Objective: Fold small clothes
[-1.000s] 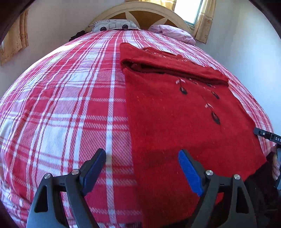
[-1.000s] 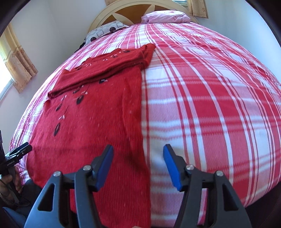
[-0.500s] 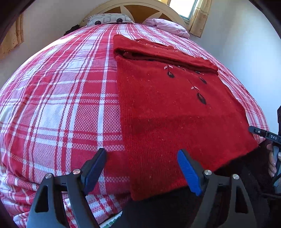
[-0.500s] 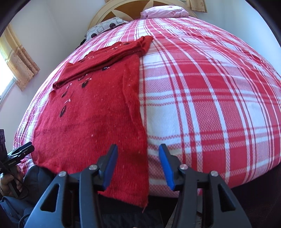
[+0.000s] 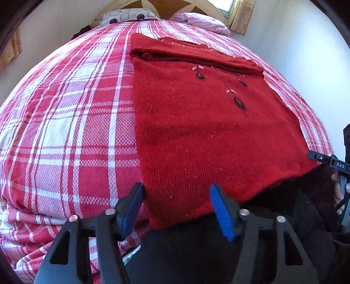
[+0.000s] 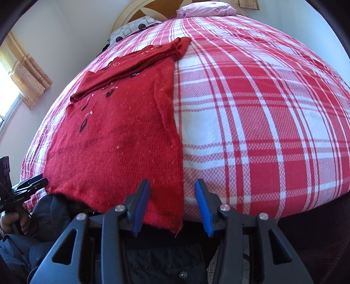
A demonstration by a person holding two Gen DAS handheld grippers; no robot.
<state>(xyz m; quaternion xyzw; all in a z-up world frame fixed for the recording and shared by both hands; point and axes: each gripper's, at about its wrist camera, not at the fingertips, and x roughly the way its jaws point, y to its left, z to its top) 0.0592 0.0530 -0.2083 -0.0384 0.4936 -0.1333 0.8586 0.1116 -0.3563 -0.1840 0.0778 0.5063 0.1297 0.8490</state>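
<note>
Left gripper [image 5: 176, 207]: drawn back; sweater [image 5: 207, 131] hem corner now lies between its fingers.
Right gripper [image 6: 172, 205]: drawn back; hem's other corner between narrower-set fingers.

The red sweater [image 5: 196, 135] is showing a coarse, fuzzy knit, matt and flecked with pale lint. The checked bedspread [image 5: 65, 131] under it is looking like woven cloth with a waffled, grainy texture. The left gripper [image 5: 175, 209] is presenting matt black plastic arms, ribbed blue pads [image 5: 221, 214] and shiny metal rivets; the right gripper [image 6: 172, 207] is looking the same. The headboard [image 6: 140, 11] is showing smooth painted wood, faintly glossy.
</note>
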